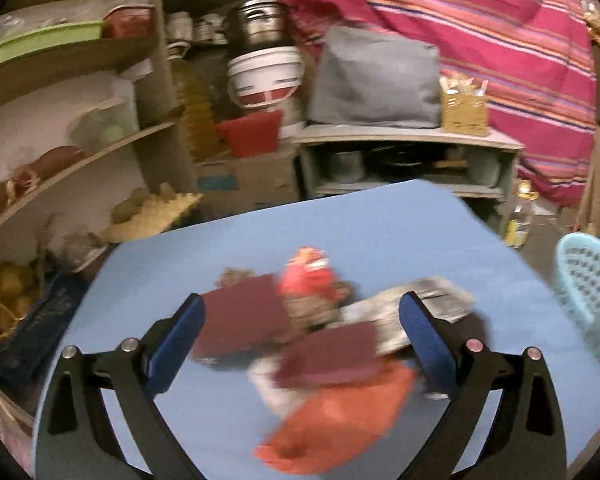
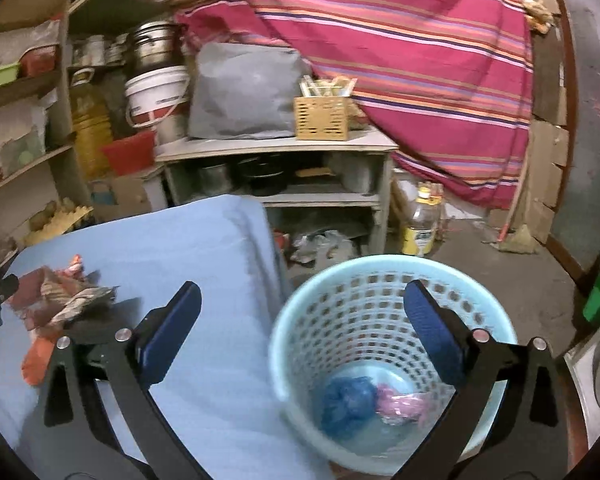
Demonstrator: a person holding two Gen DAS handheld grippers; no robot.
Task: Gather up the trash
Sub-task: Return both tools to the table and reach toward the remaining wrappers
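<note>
A pile of trash lies on the blue table [image 1: 340,220]: two maroon wrappers [image 1: 244,320], an orange wrapper [image 1: 340,424], a red crumpled packet [image 1: 308,276] and a grey printed wrapper [image 1: 436,300]. My left gripper [image 1: 300,324] is open and empty, its jaws standing either side of the pile, just above it. My right gripper [image 2: 302,312] is open and empty, above the rim of the light-blue perforated basket [image 2: 300,308]. A blue bag [image 2: 348,400] and a pink bag [image 2: 400,404] lie in the basket's bottom. The pile also shows in the right wrist view [image 2: 64,300].
The basket [image 1: 588,280] stands right of the table. Wooden shelves [image 1: 80,160] with clutter are at the left. A grey low shelf [image 2: 276,148] holds a grey bag and a wicker box. A striped cloth [image 2: 380,40] hangs behind. An oil bottle [image 2: 422,224] stands on the floor.
</note>
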